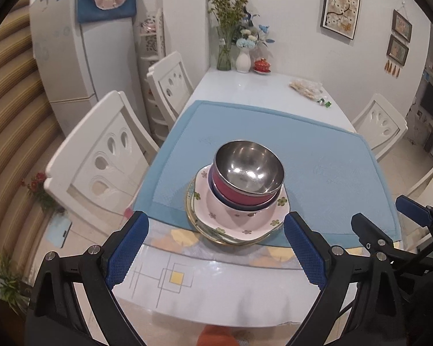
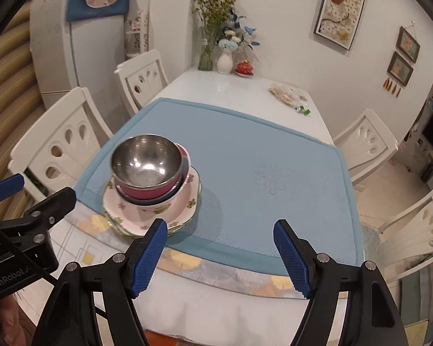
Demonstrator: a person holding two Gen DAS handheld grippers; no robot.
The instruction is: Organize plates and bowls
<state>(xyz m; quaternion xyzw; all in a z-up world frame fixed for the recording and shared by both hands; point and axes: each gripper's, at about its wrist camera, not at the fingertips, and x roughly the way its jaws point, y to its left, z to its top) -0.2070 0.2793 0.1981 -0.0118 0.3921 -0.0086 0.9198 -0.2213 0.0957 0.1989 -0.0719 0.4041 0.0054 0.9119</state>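
Note:
A stack stands at the near edge of the blue mat (image 1: 317,150): floral plates (image 1: 239,225) at the bottom, then a dark blue bowl (image 1: 245,206), a pink bowl (image 1: 239,194) and a steel bowl (image 1: 249,167) on top. The stack also shows in the right wrist view, steel bowl (image 2: 145,160) over the plates (image 2: 147,216). My left gripper (image 1: 216,230) is open and empty, just short of the stack. My right gripper (image 2: 219,242) is open and empty, to the right of the stack; it also shows in the left wrist view (image 1: 389,219).
White chairs (image 1: 101,161) stand along the left side and others (image 2: 366,141) along the right. Vases of flowers (image 1: 233,43), a red lidded cup (image 1: 262,65) and a plastic bag (image 1: 306,86) sit at the table's far end. A fridge (image 1: 80,57) stands behind.

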